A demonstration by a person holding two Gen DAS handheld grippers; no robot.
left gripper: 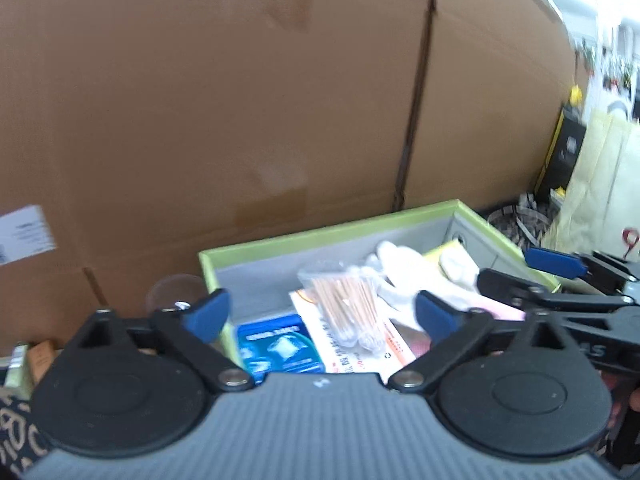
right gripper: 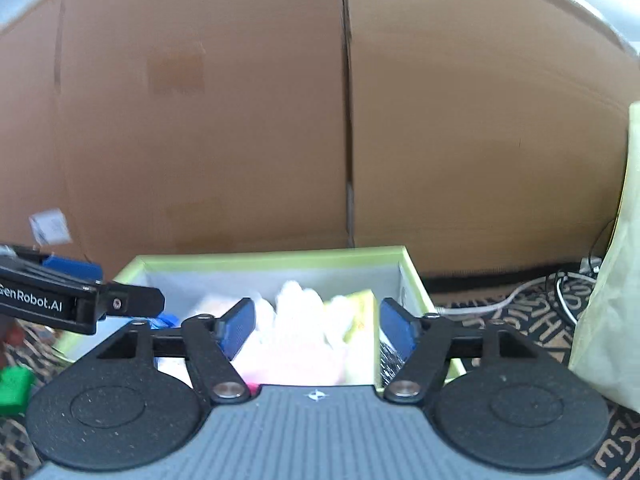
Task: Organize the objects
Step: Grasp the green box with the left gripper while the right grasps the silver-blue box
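A green-rimmed box [left gripper: 320, 236] with grey lining holds a clear bag of cotton swabs [left gripper: 348, 300], a blue packet [left gripper: 276, 348], a printed leaflet [left gripper: 344, 356] and white gloves [left gripper: 400, 272]. My left gripper [left gripper: 320, 314] hangs open over the box's near left part, nothing between its pads. In the right wrist view the same box [right gripper: 272, 254] shows the white gloves [right gripper: 304, 308], a yellow item [right gripper: 360, 308] and something pink [right gripper: 296, 360]. My right gripper [right gripper: 318, 328] stands open above them, pads clear of the gloves. Each gripper shows in the other's view: the right [left gripper: 528, 276], the left [right gripper: 80, 292].
Tall cardboard boxes [left gripper: 240, 100] wall off the back. A clear cup [left gripper: 174, 292] stands left of the box. A cream bag [right gripper: 612, 280] and cables [right gripper: 520, 296] lie to the right, a green object [right gripper: 14, 384] at the left. A patterned cloth [right gripper: 500, 312] covers the surface.
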